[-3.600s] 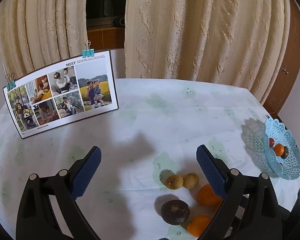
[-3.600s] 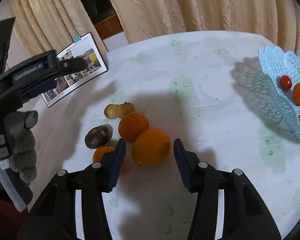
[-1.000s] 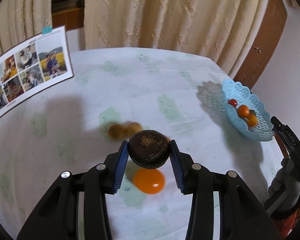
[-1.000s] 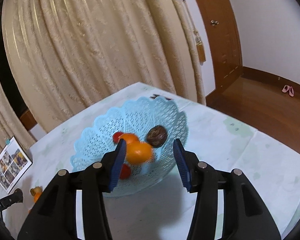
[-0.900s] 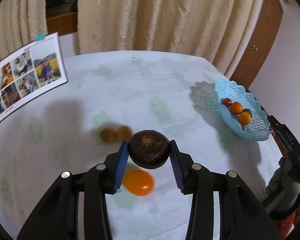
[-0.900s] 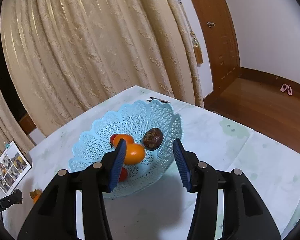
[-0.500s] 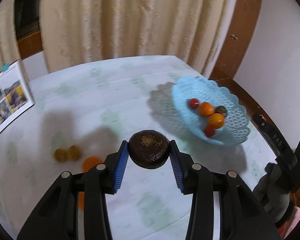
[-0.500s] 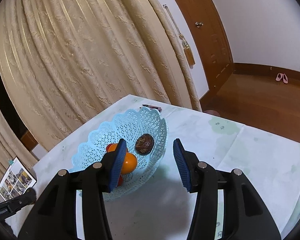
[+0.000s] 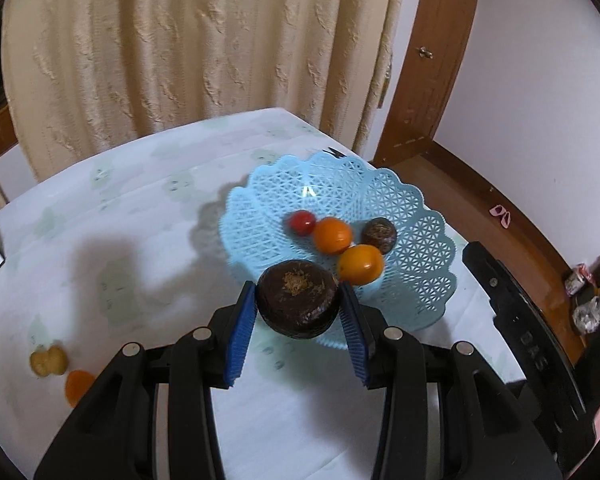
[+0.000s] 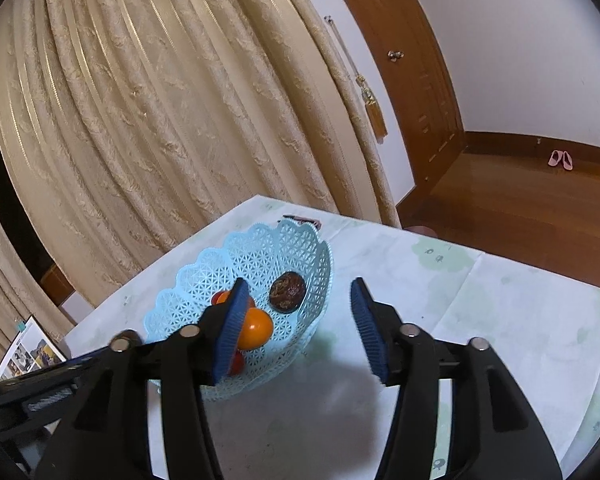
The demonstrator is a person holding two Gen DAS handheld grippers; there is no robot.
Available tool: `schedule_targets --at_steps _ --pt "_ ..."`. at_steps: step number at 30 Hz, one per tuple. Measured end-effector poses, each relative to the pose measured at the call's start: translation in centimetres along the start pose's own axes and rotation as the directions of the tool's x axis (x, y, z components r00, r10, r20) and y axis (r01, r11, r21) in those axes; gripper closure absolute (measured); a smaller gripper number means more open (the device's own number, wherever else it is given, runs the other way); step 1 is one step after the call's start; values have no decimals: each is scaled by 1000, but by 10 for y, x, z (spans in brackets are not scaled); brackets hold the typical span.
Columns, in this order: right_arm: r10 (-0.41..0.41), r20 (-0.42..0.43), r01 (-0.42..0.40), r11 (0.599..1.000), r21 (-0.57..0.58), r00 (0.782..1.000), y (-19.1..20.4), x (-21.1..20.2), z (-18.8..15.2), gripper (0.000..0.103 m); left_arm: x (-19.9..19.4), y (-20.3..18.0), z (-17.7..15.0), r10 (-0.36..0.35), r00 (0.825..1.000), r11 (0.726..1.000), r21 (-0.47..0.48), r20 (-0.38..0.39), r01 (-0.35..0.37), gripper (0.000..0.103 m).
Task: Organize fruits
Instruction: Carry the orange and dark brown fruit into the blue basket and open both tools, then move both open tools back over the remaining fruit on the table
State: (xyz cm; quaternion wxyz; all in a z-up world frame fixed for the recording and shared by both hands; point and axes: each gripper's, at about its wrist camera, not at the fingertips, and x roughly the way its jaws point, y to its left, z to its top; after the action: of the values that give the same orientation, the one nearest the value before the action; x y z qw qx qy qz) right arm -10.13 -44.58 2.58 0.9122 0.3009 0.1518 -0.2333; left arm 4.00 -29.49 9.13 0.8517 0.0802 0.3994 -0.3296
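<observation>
Glossy latticed plastic basket [image 9: 400, 208]; matt, rough dark fruit [image 9: 298, 298].

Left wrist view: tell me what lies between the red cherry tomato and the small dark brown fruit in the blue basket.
In the left wrist view, a round orange fruit sits between the red cherry tomato and the small dark brown fruit, inside the light blue lattice plastic basket.

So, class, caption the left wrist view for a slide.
Left gripper carries a dark brown fruit toward the blue basket.

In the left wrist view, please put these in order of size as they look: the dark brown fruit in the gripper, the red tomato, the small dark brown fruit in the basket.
1. Dark brown round fruit in the left gripper, though nearness to the camera enlarges it.
2. Small dark brown fruit in the light blue lattice plastic basket.
3. Small red tomato.
</observation>
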Motion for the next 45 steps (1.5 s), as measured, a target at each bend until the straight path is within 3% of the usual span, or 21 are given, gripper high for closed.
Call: schedule_targets --at_steps 10,15,21,33,45 --pt "-14 24 13 1000 24 1000 -5 -5 3 46 15 -12 6 8 1000 1000 29 6 -8 60" --pt "-22 34 20 999 42 999 -9 -6 5 46 8 3 7 37 999 999 -20 14 -37 36" --pt "-34 42 32 998 52 999 -11 -8 4 41 -5 21 2 85 996 995 -51 24 -84 24" --pt "-38 46 37 999 20 998 -6 -10 1 41 -44 74 -12 157 987 981 -124 41 -151 22" --pt "-55 40 57 996 -63 998 10 -6 -7 41 -81 175 -44 267 964 921 -296 12 -251 22"
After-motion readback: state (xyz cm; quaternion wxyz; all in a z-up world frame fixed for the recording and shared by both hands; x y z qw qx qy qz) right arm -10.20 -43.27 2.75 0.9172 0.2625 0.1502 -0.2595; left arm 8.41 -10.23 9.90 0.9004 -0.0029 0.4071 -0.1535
